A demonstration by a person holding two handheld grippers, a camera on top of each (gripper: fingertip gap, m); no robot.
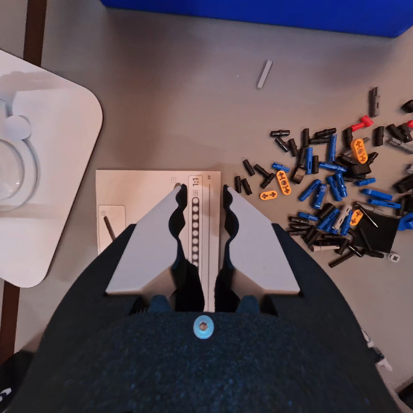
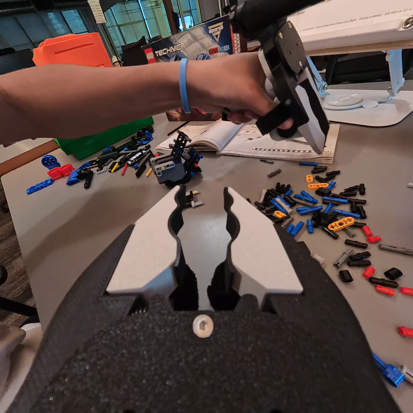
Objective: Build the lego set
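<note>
Your left gripper hangs over the open instruction booklet, jaws parted to a moderate gap with nothing between them. In the right wrist view that same gripper shows at the far right, your hand on its handle, tips pointing down at the booklet's right page.

Your right gripper sits low over the grey table, jaws parted about as much, also empty. Just past its left fingertip lies a small pin assembly, black with pale ends, resting on the table and not gripped.

The partly built lego model, grey block with black and blue beams, stands a bit farther off, near the booklet's near-left corner.

To the right: a loose scatter of pins and connectors, black, blue, orange, red and grey. In the left wrist view the same scatter lies right of the booklet.

Far left: a second pile of parts with a blue wheel hub and red pieces beside it.

Behind: a green bin, an orange bin and the set's box. A white stand base sits left of the booklet, and a single grey axle lies alone on the far table.
</note>
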